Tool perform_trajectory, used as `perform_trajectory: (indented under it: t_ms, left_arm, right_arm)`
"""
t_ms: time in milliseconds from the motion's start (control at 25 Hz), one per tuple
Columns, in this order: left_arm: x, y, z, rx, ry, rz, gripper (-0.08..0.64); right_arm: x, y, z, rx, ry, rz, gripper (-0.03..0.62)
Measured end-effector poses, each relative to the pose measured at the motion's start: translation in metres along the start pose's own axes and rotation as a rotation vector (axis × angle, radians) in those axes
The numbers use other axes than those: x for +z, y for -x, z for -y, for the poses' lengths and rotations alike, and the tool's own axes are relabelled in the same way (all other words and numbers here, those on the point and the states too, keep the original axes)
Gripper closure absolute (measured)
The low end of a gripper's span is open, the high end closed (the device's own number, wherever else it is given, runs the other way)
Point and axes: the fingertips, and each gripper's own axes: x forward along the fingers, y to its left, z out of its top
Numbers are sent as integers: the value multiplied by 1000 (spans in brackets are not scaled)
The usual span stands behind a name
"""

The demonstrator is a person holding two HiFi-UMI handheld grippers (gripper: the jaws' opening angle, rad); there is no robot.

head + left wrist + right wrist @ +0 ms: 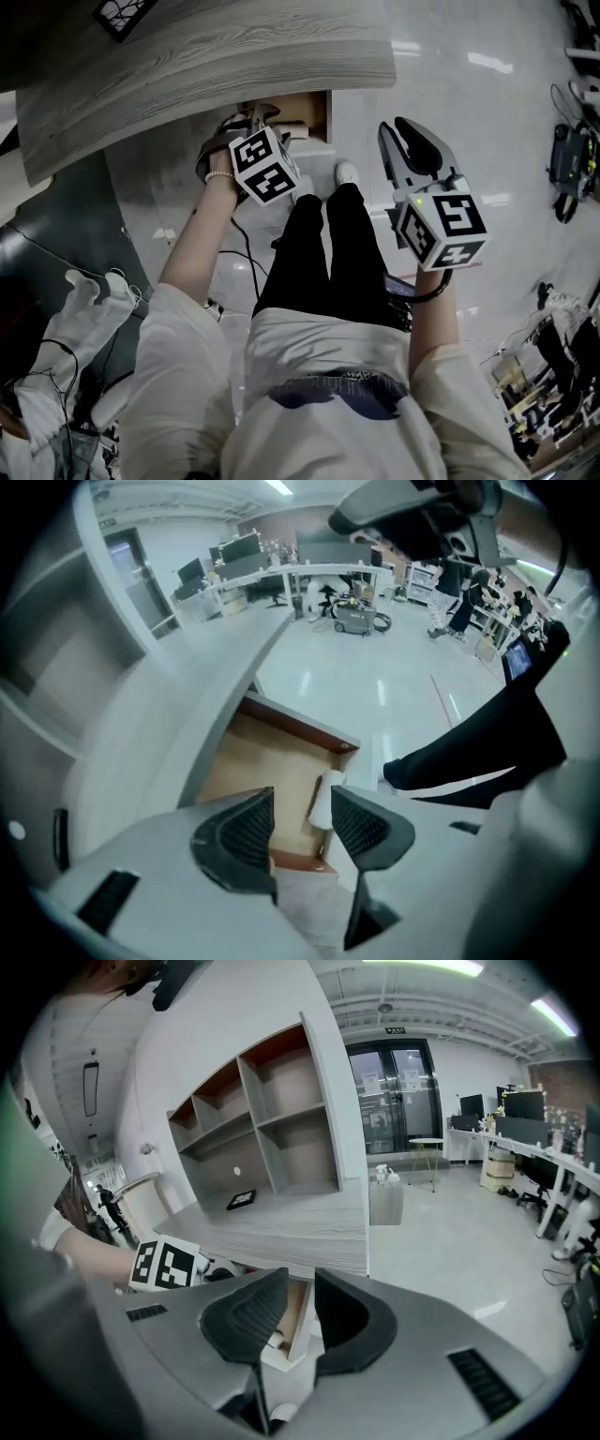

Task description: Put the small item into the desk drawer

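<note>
1. Under the edge of the grey wood-grain desk top (206,66), the left gripper (255,122) reached towards the open light-wood drawer (317,112). In the head view the desk top cut off that gripper's jaw tips and most of the drawer.
2. In its own view, the left gripper (302,813) had its jaws apart with nothing clamped between them.
3. Beyond those jaws and seen through their gap, the small white cylindrical item (326,797) lay inside the drawer (253,761), against the drawer wall on the right-jaw side. The right jaw hid its lower end, and whether the item touched that jaw could not be told.
4. The item could not be made out in the head view.
5. The right gripper (405,141) was held in the air, well apart from the drawer and off to the right of the left gripper, above the person's black trousers (328,253).
6. In its own view, the right gripper (302,1302) showed a narrow gap between its jaws, with nothing in it.
7. Past those jaws lay the desk top (281,1222). The jaws blocked most of the drawer below it, so only a corner showed.
</note>
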Motion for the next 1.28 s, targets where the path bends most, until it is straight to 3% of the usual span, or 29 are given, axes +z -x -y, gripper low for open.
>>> perform_trajectory:
  t_ms: [160,360,600,840,1040,1280]
  left_arm:
    - [8,43,-3,34,97,69,374]
    - [23,108,-18,133,263,194,374]
    - [49,199,-33,251,551,426,374]
    - [74,297,-38,418,772,644,374]
    - [91,373,-52,595,822,824,374]
    - [111,459,-48,798,737,962,376]
  right_arm:
    - [12,4,-11,19,27,-18,506]
    - [34,12,-25,57,64,-23,506]
    - [69,33,-42,107,77,12,506]
    - [109,67,-62,164,109,88,506]
    - [157,87,-85,234,143,203,506]
    - [213,128,-119,321,203,420,506]
